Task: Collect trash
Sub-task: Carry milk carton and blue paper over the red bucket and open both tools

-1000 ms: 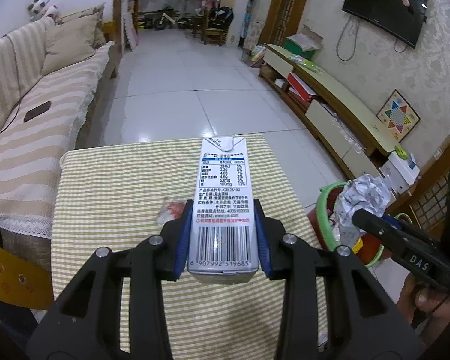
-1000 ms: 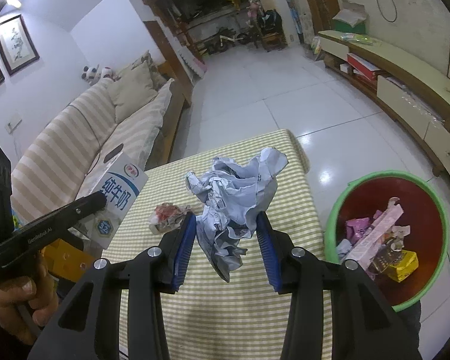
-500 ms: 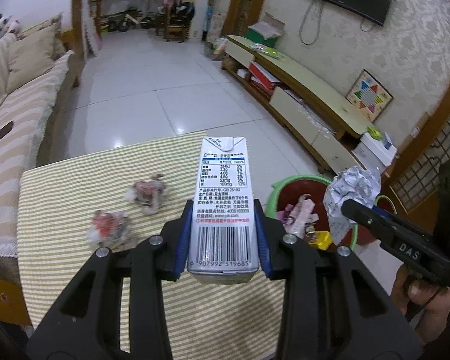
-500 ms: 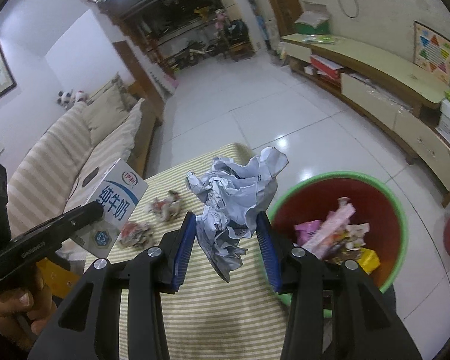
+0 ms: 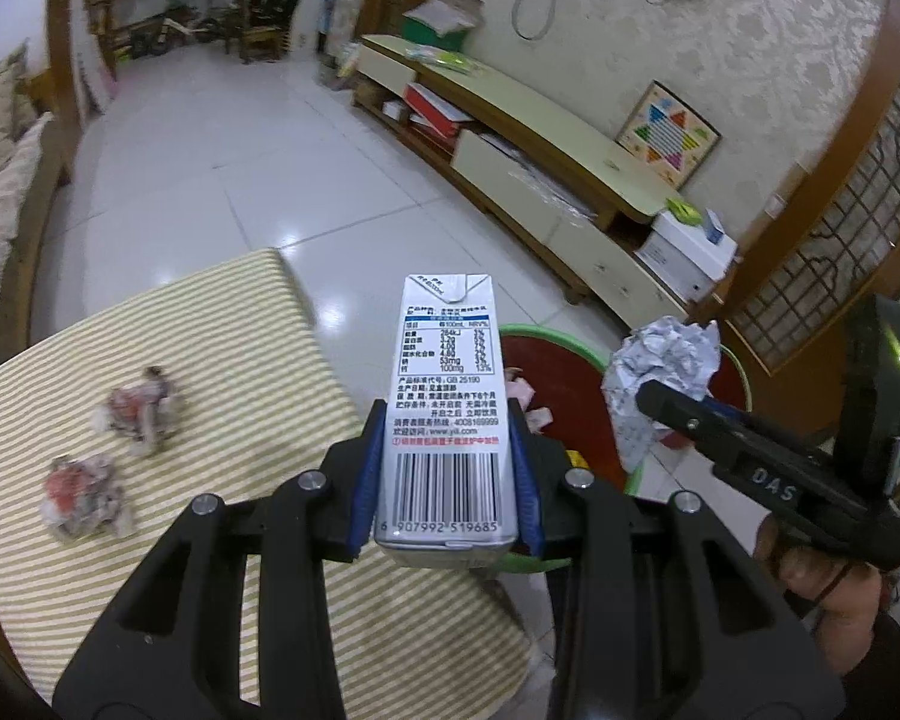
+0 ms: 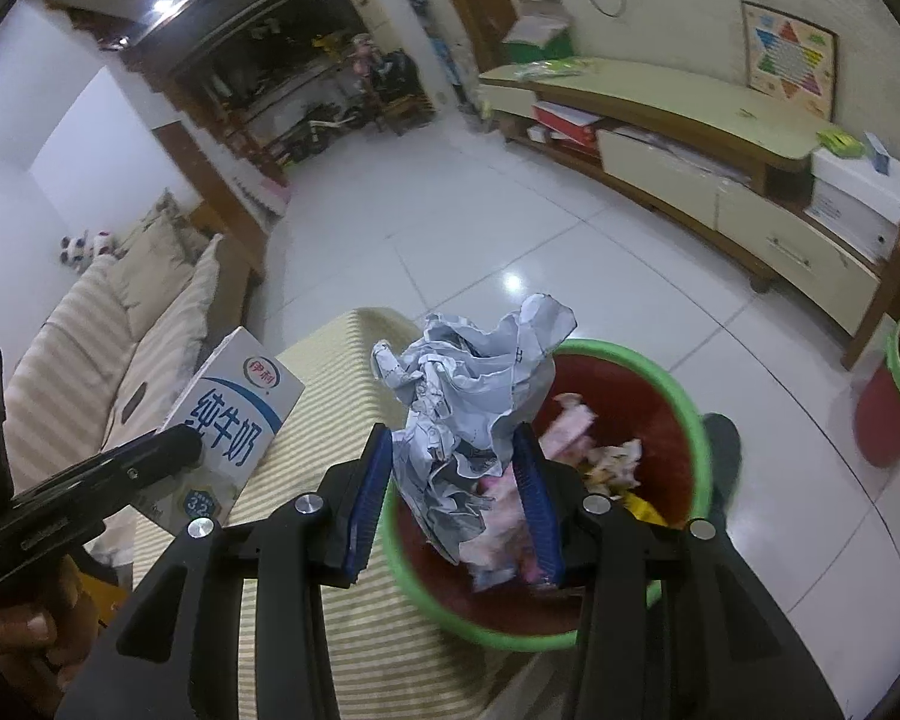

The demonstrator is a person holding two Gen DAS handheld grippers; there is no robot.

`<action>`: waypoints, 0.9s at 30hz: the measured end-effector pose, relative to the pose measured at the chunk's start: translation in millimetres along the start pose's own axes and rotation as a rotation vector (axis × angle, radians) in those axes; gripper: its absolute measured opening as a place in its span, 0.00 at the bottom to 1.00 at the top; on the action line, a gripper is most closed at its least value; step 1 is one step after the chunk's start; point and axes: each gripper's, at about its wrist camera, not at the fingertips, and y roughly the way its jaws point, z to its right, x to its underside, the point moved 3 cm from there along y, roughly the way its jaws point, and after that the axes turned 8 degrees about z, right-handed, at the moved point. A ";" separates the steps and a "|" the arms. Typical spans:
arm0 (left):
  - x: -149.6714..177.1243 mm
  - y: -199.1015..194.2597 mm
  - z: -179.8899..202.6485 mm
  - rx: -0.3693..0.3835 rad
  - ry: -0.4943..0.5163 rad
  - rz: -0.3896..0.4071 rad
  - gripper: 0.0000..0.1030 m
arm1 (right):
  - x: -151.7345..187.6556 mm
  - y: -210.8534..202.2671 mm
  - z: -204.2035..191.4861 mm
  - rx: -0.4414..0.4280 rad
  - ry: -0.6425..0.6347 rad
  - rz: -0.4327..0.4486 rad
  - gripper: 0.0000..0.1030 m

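My left gripper [image 5: 447,468] is shut on a white milk carton [image 5: 447,396], held upright over the table's right edge; the same carton [image 6: 234,420] shows in the right wrist view. My right gripper [image 6: 456,498] is shut on a crumpled ball of grey-white paper [image 6: 468,396], hanging above the red bin with a green rim [image 6: 699,438]. That bin [image 5: 546,339] stands on the floor beside the table and holds several wrappers. The paper ball [image 5: 660,372] and the right gripper also appear at the right of the left wrist view.
Two crumpled wrappers [image 5: 141,411] [image 5: 81,495] lie on the yellow striped tablecloth [image 5: 222,360]. A second red bin [image 6: 897,396] stands farther right. A low TV cabinet [image 5: 546,162] runs along the wall and a striped sofa [image 6: 90,348] sits at the left.
Both grippers have swung to the right with their loads, from over the table toward the red bin. The two wrappers came into the left wrist view.
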 end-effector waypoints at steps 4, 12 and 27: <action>-1.3 21.3 14.9 0.031 0.010 -0.030 0.35 | 0.3 5.4 20.1 0.023 0.024 -0.012 0.39; 2.5 54.2 35.0 0.068 0.039 -0.084 0.35 | 3.5 17.8 43.9 0.056 0.054 -0.033 0.39; 3.0 81.8 42.1 0.066 0.050 -0.120 0.35 | 10.7 31.5 59.2 0.053 0.073 -0.057 0.40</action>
